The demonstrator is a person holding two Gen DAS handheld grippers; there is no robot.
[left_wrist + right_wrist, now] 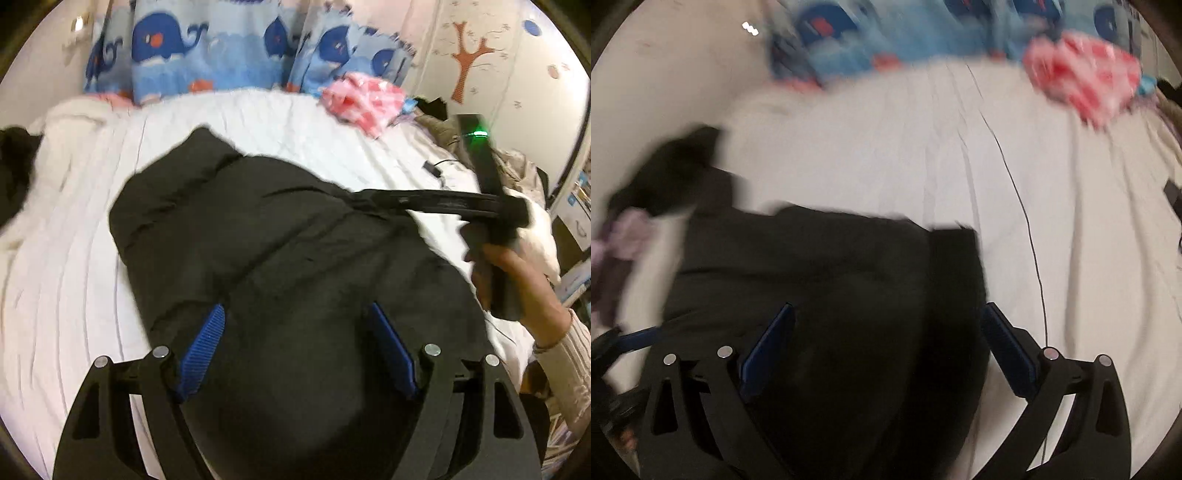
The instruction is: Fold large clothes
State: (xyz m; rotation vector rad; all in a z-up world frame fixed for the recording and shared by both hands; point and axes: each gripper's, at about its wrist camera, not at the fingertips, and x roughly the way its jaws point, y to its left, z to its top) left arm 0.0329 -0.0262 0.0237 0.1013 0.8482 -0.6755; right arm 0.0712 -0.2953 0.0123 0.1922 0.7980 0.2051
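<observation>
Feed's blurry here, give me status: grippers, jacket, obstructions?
Left gripper open, right gripper open, both empty over black jacket. Jacket bunched on white bed. Pink cloth far off.

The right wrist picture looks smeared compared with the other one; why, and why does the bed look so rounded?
Right wrist view: motion blur smears the black coat and pink cloth. Left wrist view: sharper, though the coat is soft-edged. Both views: the fisheye lens bulges the white bed and darkens the corners.

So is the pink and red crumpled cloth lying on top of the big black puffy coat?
No, the pink and red crumpled cloth sits far back on the white bed sheet, well apart from the big black puffy coat.
</observation>
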